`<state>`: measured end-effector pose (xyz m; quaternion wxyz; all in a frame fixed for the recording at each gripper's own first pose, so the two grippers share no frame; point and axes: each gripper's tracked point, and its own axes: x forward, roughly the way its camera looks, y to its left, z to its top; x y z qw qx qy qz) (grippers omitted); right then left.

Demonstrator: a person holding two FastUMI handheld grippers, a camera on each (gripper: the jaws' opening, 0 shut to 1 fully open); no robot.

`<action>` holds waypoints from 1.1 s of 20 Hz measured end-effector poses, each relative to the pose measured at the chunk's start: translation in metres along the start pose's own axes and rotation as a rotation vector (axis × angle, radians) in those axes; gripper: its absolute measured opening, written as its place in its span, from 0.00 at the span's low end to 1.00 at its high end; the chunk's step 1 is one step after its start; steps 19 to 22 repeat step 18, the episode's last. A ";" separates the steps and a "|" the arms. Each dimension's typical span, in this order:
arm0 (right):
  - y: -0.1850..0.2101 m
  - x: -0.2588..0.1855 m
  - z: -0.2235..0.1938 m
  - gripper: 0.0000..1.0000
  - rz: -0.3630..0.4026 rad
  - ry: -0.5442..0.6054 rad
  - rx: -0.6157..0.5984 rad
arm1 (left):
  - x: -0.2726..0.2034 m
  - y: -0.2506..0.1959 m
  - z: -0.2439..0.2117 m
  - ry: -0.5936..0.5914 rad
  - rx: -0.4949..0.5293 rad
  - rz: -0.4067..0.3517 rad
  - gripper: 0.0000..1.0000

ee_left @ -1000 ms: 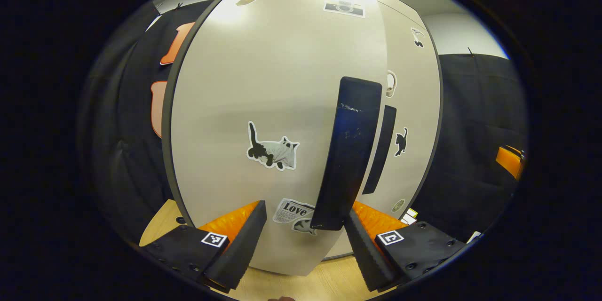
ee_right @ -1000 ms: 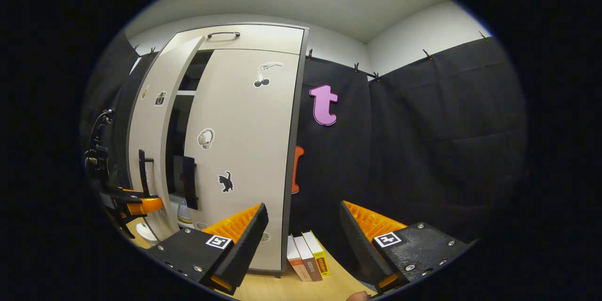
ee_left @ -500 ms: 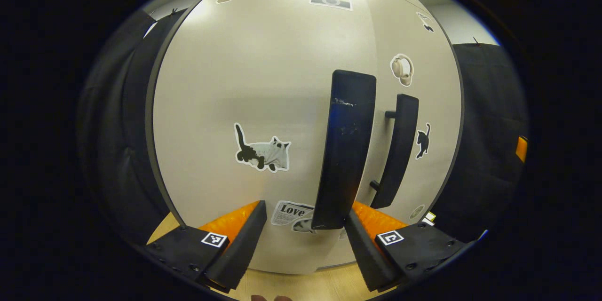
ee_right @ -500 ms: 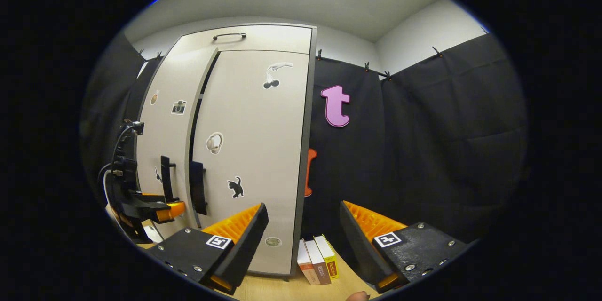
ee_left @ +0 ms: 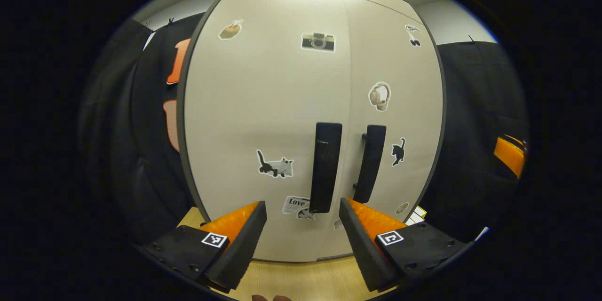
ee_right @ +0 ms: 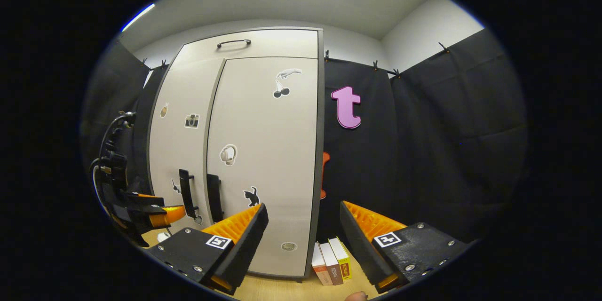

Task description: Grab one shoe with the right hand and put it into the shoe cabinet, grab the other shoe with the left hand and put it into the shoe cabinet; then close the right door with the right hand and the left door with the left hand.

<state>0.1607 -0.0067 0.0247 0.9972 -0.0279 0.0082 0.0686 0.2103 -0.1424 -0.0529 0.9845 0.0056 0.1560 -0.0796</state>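
Note:
The beige shoe cabinet [ee_left: 263,103] stands straight ahead in the left gripper view with both doors flush and no gap between them. The left door's black handle [ee_left: 327,167] and the right door's black handle [ee_left: 371,169] hang side by side. My left gripper [ee_left: 301,207] is open a short way in front of the left handle, touching nothing. In the right gripper view the cabinet [ee_right: 268,150] is ahead to the left, with the left gripper [ee_right: 143,207] before its handles. My right gripper [ee_right: 303,209] is open and holds nothing, off to the cabinet's right.
Three books [ee_right: 331,263] stand on the wooden floor [ee_right: 291,289] beside the cabinet's right foot. Black cloth walls close in on both sides. The right gripper's orange finger [ee_left: 510,155] shows at the far right of the left gripper view.
The left door has swung fully shut against the right door. My left gripper has drawn back from the handle. The right gripper has barely moved.

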 end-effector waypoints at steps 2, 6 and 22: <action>0.008 -0.004 0.011 0.94 0.017 -0.009 0.002 | -0.027 0.015 0.021 -0.035 0.005 0.008 0.99; 0.023 -0.017 0.034 0.94 0.044 -0.032 0.010 | -0.087 0.052 0.069 -0.130 0.024 0.039 1.00; 0.056 -0.058 0.070 0.94 0.058 -0.087 0.017 | -0.202 0.139 0.117 -0.278 0.069 0.134 1.00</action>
